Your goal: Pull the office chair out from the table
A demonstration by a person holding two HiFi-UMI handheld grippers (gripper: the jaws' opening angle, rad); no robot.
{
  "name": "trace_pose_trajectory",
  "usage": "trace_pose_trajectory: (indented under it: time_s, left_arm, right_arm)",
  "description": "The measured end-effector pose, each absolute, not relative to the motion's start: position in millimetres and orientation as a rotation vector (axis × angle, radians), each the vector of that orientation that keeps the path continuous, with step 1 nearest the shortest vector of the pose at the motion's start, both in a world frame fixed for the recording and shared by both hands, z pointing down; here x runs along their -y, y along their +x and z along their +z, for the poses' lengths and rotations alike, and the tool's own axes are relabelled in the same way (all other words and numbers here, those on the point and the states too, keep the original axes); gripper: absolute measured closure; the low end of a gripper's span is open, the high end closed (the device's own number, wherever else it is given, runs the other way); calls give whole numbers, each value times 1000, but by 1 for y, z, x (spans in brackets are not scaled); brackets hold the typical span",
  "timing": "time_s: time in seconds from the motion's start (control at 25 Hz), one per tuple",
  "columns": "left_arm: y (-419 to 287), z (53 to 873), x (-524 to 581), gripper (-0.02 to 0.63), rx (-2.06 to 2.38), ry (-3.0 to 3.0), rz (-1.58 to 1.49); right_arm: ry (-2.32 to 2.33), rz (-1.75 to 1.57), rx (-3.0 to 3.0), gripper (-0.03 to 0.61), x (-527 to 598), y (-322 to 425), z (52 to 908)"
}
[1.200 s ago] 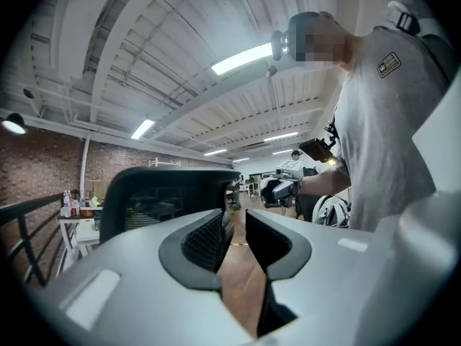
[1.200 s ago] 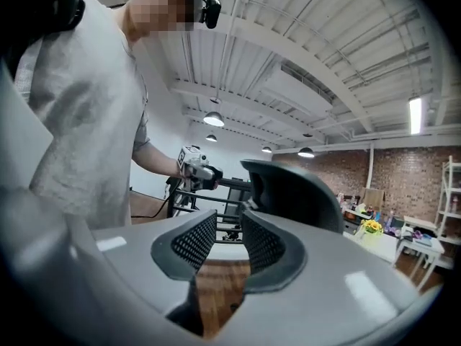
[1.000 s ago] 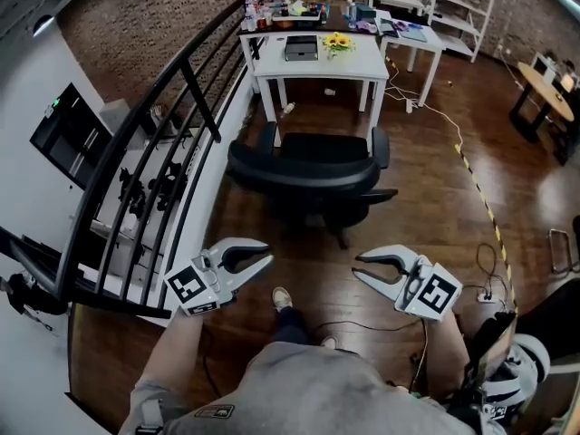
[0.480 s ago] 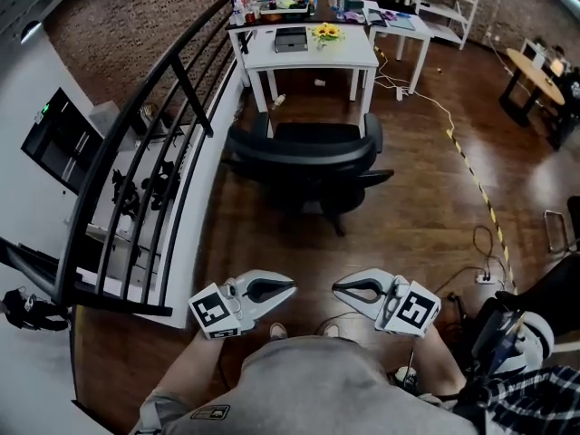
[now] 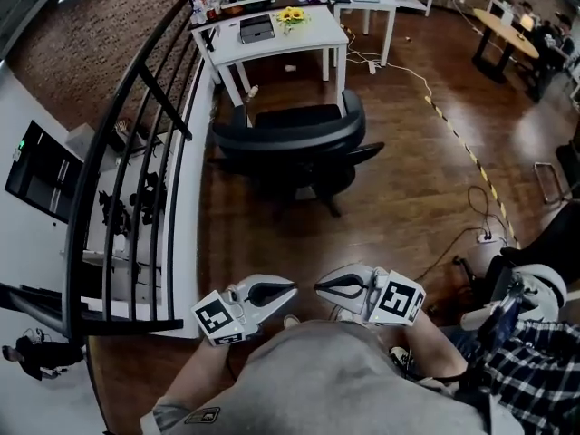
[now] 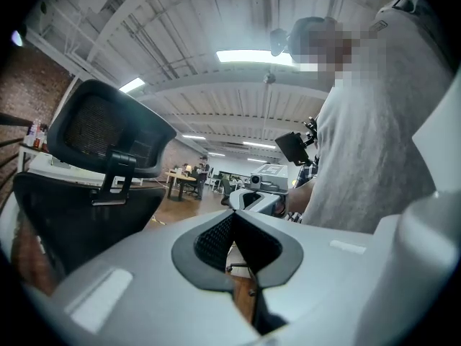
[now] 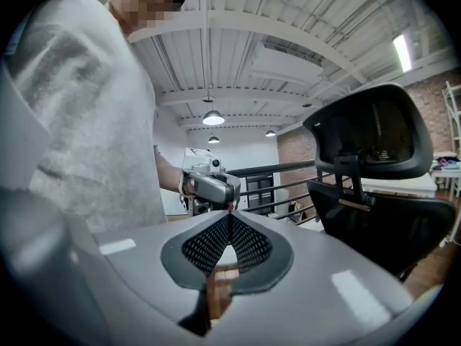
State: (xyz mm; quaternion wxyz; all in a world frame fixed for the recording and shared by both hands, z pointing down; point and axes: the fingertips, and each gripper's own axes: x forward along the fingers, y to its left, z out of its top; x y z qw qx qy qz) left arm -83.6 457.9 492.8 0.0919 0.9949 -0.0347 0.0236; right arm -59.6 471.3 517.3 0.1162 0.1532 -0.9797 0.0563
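Pulling was judged done, the office chair (image 5: 292, 141) clear of the table (image 5: 313, 36); left gripper (image 5: 289, 289) and right gripper (image 5: 320, 286) were clenched empty; no further move was needed.

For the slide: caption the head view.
Black mesh office chair in front of white table; left tool and right tool shut, empty, near the person.

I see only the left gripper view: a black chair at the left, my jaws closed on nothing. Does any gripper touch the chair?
Observer: No; in the head view, bare brown wooden floor separates the left gripper and the right gripper from the black mesh-backed office chair.
Operator: Are the right jaws open?
Observer: No; the right gripper view shows them together, nothing between.
Operator: Where is the table?
Observer: The white rectangular table stands just beyond the chair.
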Motion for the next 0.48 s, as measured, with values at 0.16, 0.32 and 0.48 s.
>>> trace_pose_trajectory:
  time_s: [0.16, 0.32, 0.48]
  left_arm:
    - [-90, 493, -454, 620, 77, 2958, 75]
    - [-95, 492, -451, 620, 57, 2963, 77]
    - [-96, 491, -447, 620, 47, 2965, 75]
  right_arm:
    - [468, 158, 2872, 572, -470, -70, 516]
    - [480, 151, 2870, 572, -467, -75, 514]
    - [484, 148, 2865, 572, -464, -76, 514]
